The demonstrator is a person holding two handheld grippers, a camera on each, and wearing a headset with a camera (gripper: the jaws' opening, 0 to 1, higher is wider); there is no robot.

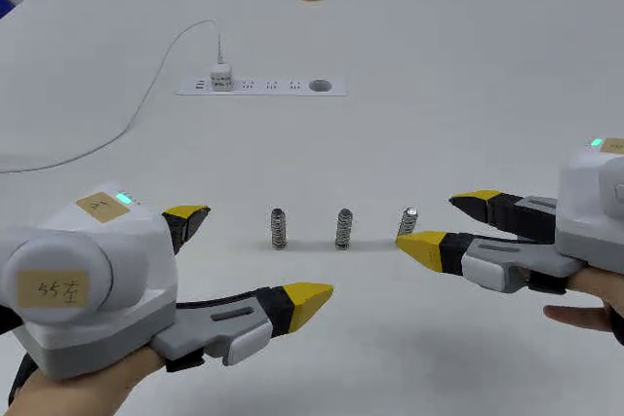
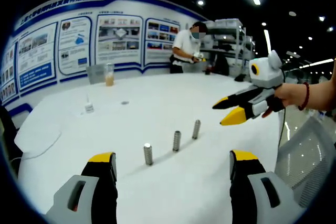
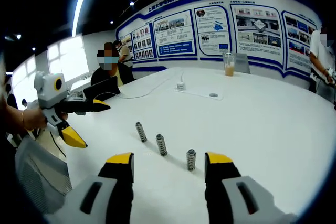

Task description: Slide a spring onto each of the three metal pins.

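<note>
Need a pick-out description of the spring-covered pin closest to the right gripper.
On the white table, in front of the power strip, three sprung pins stand in a row. It is the end pin beside the right gripper's yellow tip, and appears to lean while its two neighbours stand straight.

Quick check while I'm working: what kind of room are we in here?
Probably a company meeting room or showroom rather than a workshop: a big white table with a power strip on it, printed display boards along the wall, and storage shelves beyond the table.
</note>
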